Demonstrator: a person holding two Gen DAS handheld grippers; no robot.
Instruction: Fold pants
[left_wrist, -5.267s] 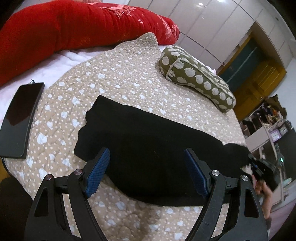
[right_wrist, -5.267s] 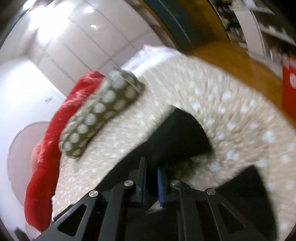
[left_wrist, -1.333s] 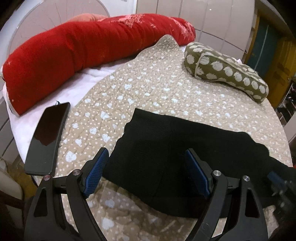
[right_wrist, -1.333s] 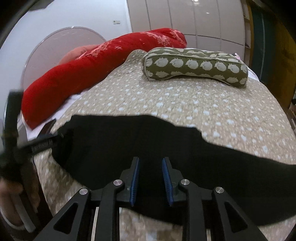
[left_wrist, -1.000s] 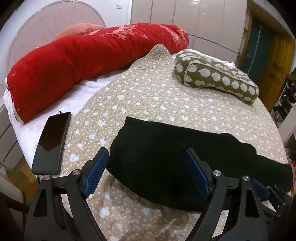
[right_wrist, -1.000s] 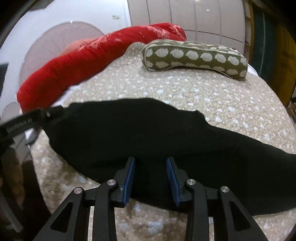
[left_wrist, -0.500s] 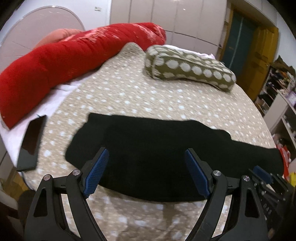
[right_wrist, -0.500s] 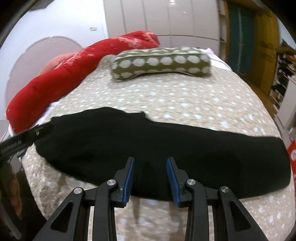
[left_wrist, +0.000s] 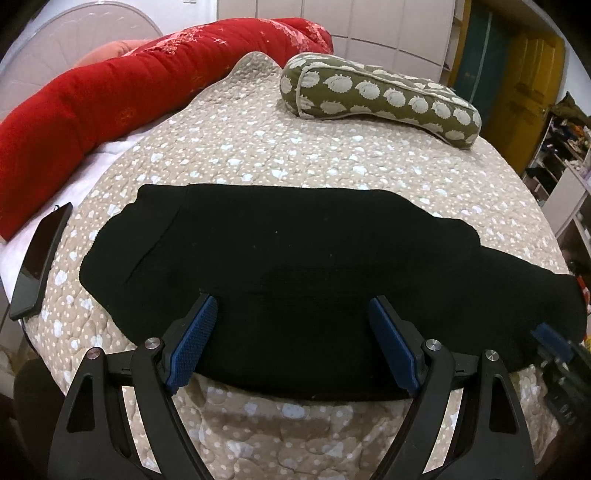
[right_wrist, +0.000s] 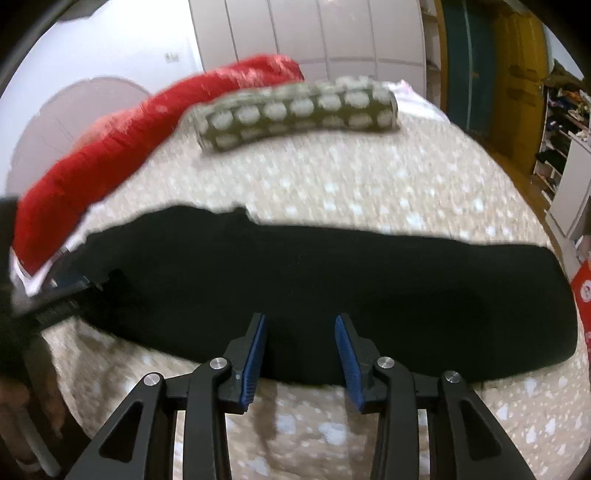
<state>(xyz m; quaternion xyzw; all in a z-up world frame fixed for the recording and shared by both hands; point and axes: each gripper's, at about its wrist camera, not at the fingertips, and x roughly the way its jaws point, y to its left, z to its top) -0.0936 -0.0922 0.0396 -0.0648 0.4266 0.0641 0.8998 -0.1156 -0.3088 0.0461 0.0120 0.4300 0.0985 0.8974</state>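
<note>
black knit pants (left_wrist: 295, 266) lying flat just ahead of wide-spread left gripper (left_wrist: 291, 343) and half-parted, just-widening, empty right gripper (right_wrist: 300, 345), on beige dotted quilted bedspread (left_wrist: 295, 147).

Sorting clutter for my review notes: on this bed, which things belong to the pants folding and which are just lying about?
Belongs to the job:
black pants
left gripper
right gripper

Just lying about:
red bolster
green spotted pillow
phone
dotted quilt
</note>
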